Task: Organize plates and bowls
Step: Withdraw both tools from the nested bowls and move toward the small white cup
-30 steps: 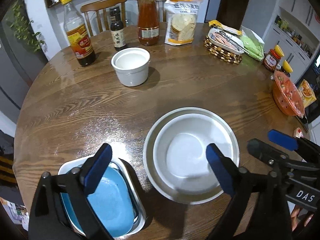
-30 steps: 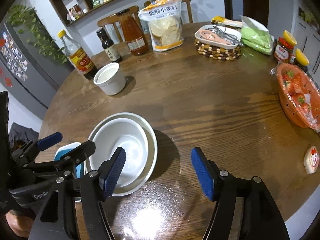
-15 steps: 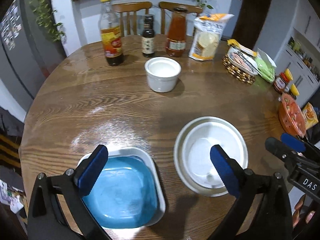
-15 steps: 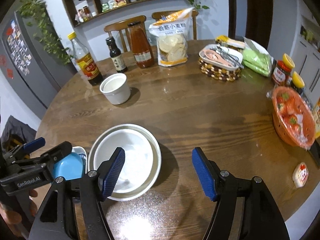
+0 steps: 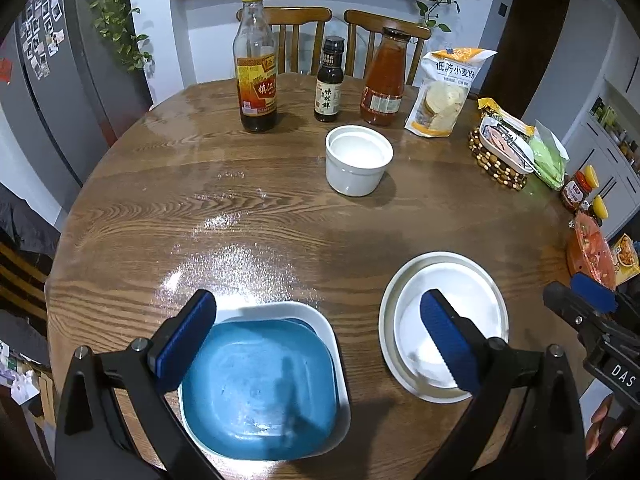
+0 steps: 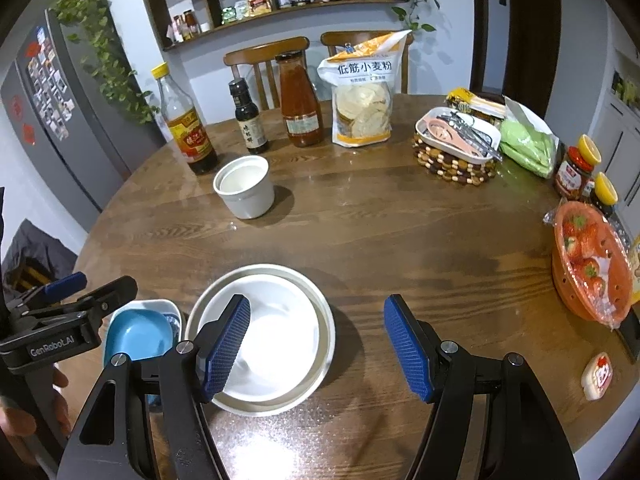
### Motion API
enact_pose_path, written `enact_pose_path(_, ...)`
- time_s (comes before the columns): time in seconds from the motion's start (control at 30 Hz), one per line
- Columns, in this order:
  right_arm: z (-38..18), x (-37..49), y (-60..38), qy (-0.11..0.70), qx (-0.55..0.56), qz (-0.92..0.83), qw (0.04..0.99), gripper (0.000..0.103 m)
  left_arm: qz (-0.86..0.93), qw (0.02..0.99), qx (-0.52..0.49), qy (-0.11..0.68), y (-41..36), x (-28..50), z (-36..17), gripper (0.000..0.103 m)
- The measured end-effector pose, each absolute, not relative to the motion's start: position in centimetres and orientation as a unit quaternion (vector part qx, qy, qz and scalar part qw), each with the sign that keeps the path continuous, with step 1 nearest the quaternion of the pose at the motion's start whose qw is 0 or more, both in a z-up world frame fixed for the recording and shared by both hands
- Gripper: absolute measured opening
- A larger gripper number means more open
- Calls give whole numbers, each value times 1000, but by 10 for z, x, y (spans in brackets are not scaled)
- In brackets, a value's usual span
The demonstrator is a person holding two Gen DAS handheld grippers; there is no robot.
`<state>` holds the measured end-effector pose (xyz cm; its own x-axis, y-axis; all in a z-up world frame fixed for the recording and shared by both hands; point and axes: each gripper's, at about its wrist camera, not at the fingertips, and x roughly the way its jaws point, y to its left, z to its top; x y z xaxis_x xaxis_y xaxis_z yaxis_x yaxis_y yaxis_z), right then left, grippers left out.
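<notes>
round wooden table (image 5: 280, 208), near edge: blue square plate (image 5: 256, 380) nested in white square dish (image 5: 320, 320); just beside, white bowl (image 5: 448, 320) nested in grey round plate (image 5: 394, 296). white ramekin (image 5: 358, 160) well apart, near bottles. left gripper (image 5: 316, 340) and right gripper (image 6: 316, 344) above, fingers wide, holding nothing.

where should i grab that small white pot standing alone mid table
Take the white ceramic pot by its thick rim, coming from above with one pad inside and one outside. It stands upright and open-topped with straight walls; bottles stand behind it, so its near side is the free one. The left hand-held gripper is open.
</notes>
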<state>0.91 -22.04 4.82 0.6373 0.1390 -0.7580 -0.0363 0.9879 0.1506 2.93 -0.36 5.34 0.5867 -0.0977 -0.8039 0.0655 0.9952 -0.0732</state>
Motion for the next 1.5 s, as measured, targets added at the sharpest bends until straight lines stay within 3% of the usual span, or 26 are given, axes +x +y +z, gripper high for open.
enact_pose_path(0.5,68,7,-233,404,85,70,908,70,-58,909,5,413,-13,28,87,102)
enact_pose_path(1.5,181,4,-244,293,54,64,953,70,-84,959,60,263,-33,24,203,102)
